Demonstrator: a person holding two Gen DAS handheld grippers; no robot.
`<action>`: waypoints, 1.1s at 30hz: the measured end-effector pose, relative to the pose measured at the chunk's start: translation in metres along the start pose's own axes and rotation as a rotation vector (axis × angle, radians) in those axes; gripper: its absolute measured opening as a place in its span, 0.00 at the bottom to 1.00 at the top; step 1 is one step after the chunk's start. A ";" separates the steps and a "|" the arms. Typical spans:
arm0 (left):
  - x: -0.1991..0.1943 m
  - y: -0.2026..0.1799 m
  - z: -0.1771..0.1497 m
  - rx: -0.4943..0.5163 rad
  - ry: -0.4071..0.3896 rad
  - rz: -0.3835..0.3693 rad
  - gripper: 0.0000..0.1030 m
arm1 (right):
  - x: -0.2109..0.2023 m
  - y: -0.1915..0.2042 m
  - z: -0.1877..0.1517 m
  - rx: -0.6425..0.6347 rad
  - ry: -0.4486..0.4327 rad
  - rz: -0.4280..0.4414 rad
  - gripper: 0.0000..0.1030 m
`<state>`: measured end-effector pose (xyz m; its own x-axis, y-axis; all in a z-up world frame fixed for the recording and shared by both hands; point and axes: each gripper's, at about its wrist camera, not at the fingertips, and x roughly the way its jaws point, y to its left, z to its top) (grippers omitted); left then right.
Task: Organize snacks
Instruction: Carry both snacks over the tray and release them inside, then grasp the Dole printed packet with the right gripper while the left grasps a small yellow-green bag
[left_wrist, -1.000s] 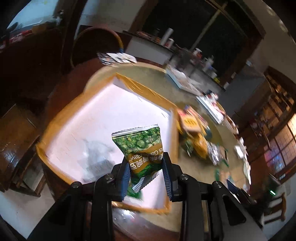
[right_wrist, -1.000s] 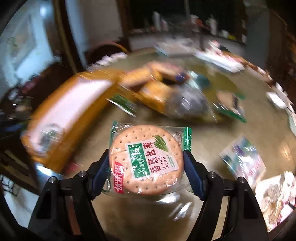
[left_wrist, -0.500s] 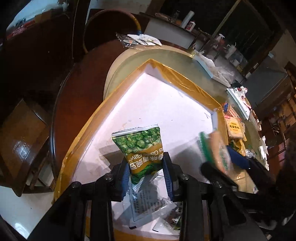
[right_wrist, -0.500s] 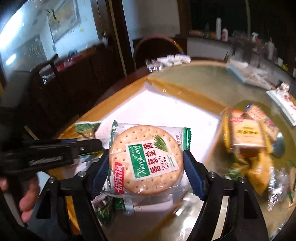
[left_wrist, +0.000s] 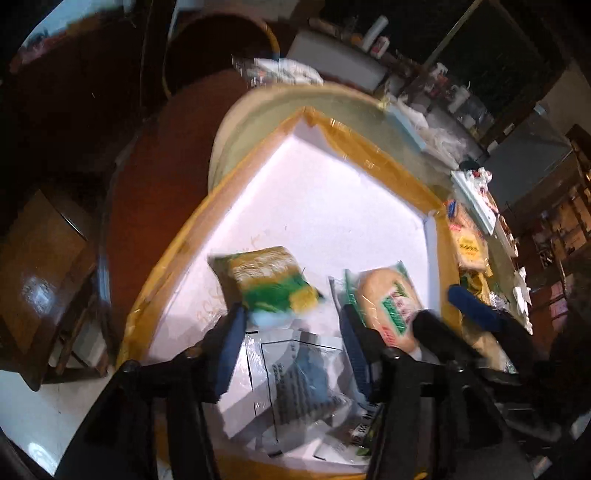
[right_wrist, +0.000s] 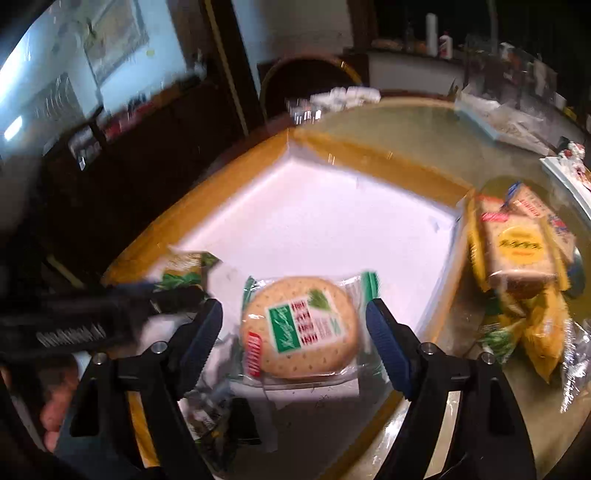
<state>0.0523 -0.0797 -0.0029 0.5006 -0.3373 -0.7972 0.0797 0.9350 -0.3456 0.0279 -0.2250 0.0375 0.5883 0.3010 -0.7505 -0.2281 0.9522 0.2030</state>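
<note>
Left claw (left_wrist: 291, 347): the blue-padded fingers (left_wrist: 231, 347) stand spread, released, with nothing between them. The green pea packet (left_wrist: 269, 282) lies just ahead of the fingertips, inside the white tray (left_wrist: 332, 206). The packet is motion-blurred, so contact with the tray floor cannot be confirmed. Below the claw, a clear printed wrapper (left_wrist: 295, 376) lies on the tray floor.

Right claw (right_wrist: 295, 343): the jaws are likewise parted and released. The round cracker packet (right_wrist: 303, 328) sits between the two blue pads without visibly touching either; a gap shows on each side. In the left wrist view the same cracker packet (left_wrist: 388, 306) appears inside the tray, near its right wall, with the right claw (left_wrist: 443, 314) around it.

Tray: white interior, rim wrapped in orange-yellow tape (right_wrist: 369, 151), resting on the glass-topped round worktop (right_wrist: 406, 118). Most of the tray floor toward the far corner is bare.

Outside the tray: a pile of snack packets (right_wrist: 517, 258) lies on the worktop just beside the tray's right wall, including a yellow-labelled biscuit pack and yellow bags. A wooden chair (right_wrist: 310, 81) stands at the far edge of the worktop.

In the right wrist view the left claw (right_wrist: 177, 291) enters from the left, above the pea packet (right_wrist: 184, 269).
</note>
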 end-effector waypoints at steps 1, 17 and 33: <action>-0.011 -0.005 -0.004 0.010 -0.049 0.005 0.73 | -0.017 0.000 -0.003 0.003 -0.041 0.016 0.80; -0.054 -0.131 -0.096 0.232 -0.097 -0.202 0.82 | -0.155 -0.137 -0.122 0.274 -0.145 -0.140 0.81; -0.034 -0.164 -0.120 0.291 -0.028 -0.196 0.82 | -0.120 -0.199 -0.145 0.503 0.059 -0.425 0.81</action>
<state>-0.0815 -0.2351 0.0215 0.4741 -0.5145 -0.7145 0.4172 0.8459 -0.3322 -0.1103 -0.4582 -0.0039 0.5004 -0.0959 -0.8605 0.4135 0.8997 0.1402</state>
